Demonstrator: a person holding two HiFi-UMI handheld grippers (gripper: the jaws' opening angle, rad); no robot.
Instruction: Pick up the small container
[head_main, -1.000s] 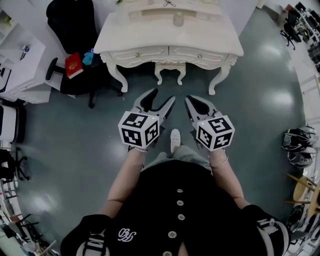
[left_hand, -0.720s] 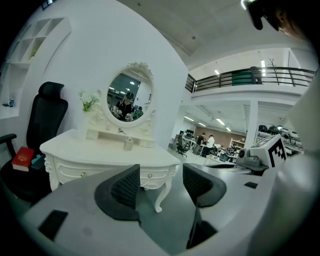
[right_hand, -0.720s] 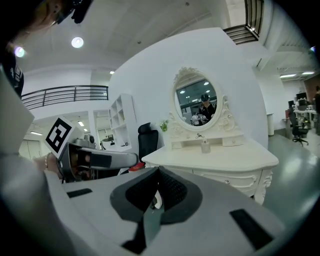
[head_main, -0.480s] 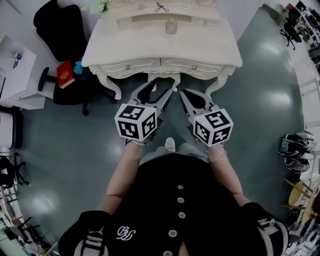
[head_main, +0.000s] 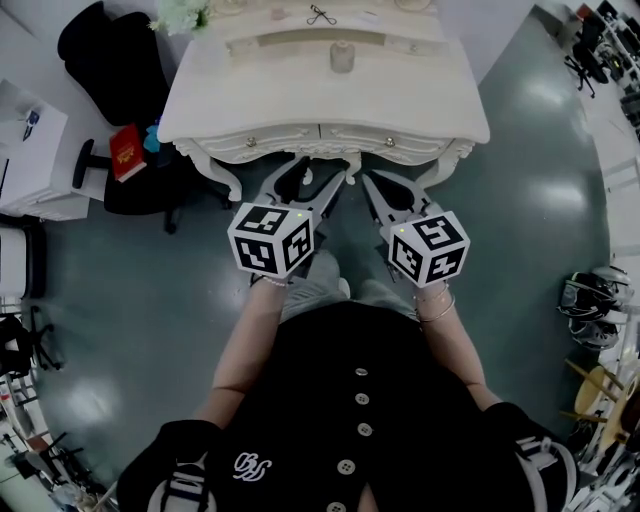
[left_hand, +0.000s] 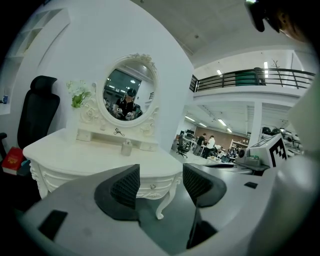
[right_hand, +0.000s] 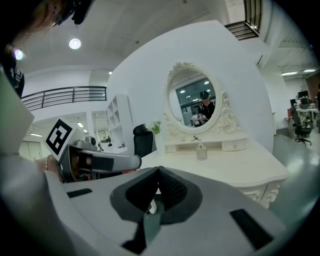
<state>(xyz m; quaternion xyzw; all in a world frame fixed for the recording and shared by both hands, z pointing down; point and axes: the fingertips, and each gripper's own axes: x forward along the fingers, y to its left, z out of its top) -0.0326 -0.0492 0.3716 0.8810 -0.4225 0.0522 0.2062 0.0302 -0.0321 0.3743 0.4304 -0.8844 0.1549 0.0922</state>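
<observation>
**Approach pose at the dressing table.** You held both grippers side by side just before the front edge of the dressing table (head_main: 320, 105), forearms extended forward from your body.

- **Left gripper:** the left gripper (head_main: 316, 186) had its jaws spread, with nothing between them.
- **Right gripper:** the right gripper (head_main: 372, 186) had its jaws pressed together, empty.
- **Jaw tips:** in the head view, both sets of tips reached the table's front edge, near the drawers.
- **Small container:** the small container (head_main: 342, 56) stood upright toward the back of the table top, in front of the raised shelf and well apart from both grippers.
- **Room:** an oval mirror (left_hand: 127, 92) rose behind the table, with flowers (head_main: 180, 15) at its back left corner. A black chair (head_main: 110, 50) and a red book (head_main: 126, 152) lay left of the table, and glossy grey floor (head_main: 540, 180) surrounded it.
</observation>
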